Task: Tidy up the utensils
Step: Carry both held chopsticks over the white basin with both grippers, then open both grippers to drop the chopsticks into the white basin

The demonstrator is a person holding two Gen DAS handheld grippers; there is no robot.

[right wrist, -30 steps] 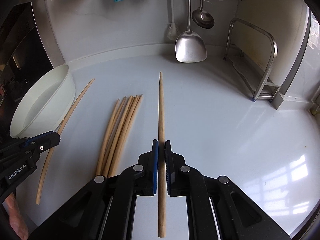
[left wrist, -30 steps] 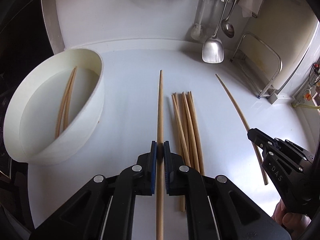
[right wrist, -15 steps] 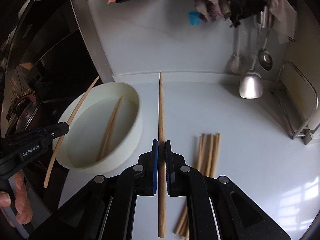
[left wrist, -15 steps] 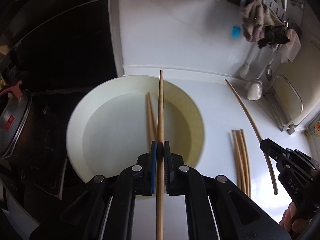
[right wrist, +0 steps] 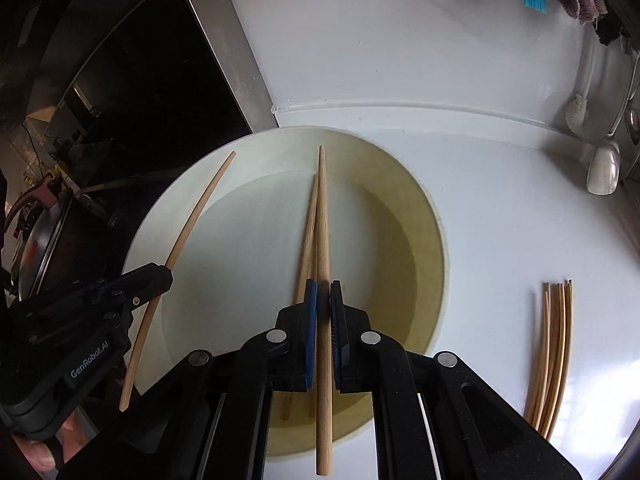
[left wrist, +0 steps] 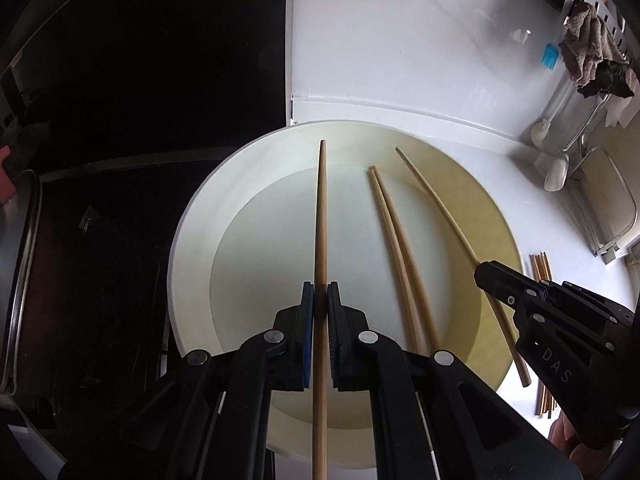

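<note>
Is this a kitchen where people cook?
Most likely a kitchen: a ladle hangs on the white wall, a metal pot sits on a dark stove, and wooden chopsticks lie on the counter.

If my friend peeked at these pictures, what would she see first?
Probably the two black grippers, each pinching one long wooden chopstick over the big white bowl: the left gripper with its chopstick, and the right gripper with its chopstick. Two more chopsticks already lie inside the bowl, and a bundle waits on the white counter to its right.
</note>
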